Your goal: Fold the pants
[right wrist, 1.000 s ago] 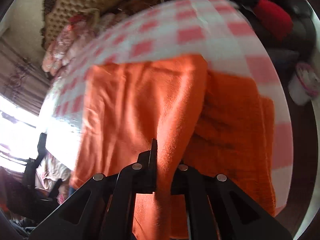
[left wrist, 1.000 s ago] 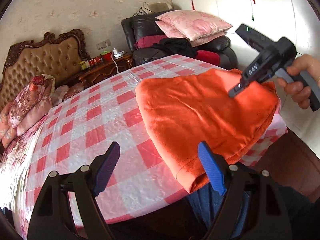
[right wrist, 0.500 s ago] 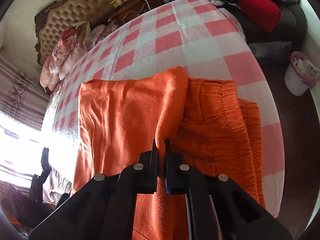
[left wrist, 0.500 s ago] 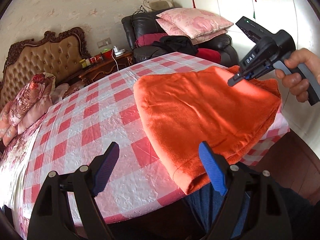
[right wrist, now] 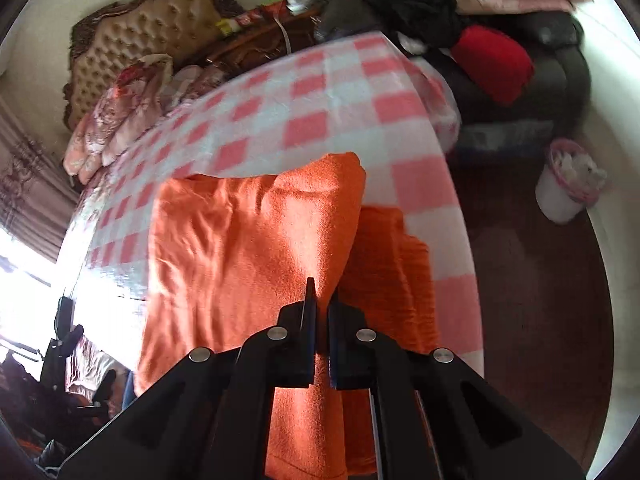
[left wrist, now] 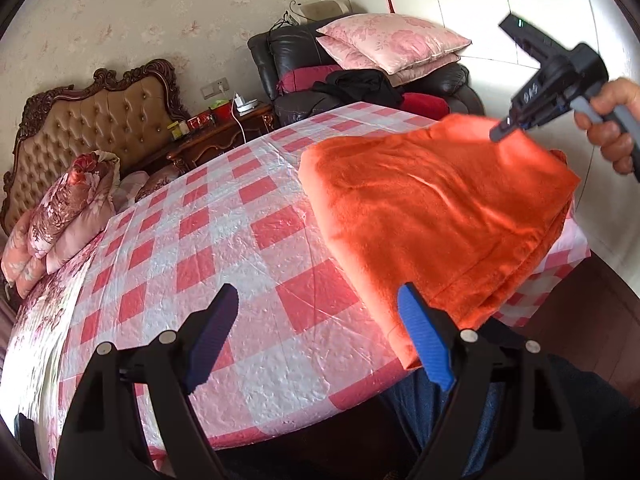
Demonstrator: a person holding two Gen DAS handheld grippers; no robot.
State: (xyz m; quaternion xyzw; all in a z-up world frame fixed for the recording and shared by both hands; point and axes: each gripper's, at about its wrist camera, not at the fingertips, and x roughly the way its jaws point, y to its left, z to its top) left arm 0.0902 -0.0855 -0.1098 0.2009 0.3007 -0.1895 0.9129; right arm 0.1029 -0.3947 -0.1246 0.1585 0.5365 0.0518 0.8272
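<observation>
Fuzzy matt orange pants [left wrist: 432,216], glossy crinkled plastic tablecloth [left wrist: 224,248]

Orange pants [left wrist: 432,216] on a red-and-white checked cloth [left wrist: 224,248] (blue-padded left tongs [left wrist: 320,336]).

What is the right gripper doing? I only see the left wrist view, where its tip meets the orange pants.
Observer: The right gripper is shut on a raised fold of the orange pants.
Operator: Anything under that fold?
Observer: Yes, a lower orange layer lies flat to its right, on the checkered cloth.
Operator: Anything on the floor there?
Observer: A white bin with a pink rim stands near the dark sofa.
</observation>
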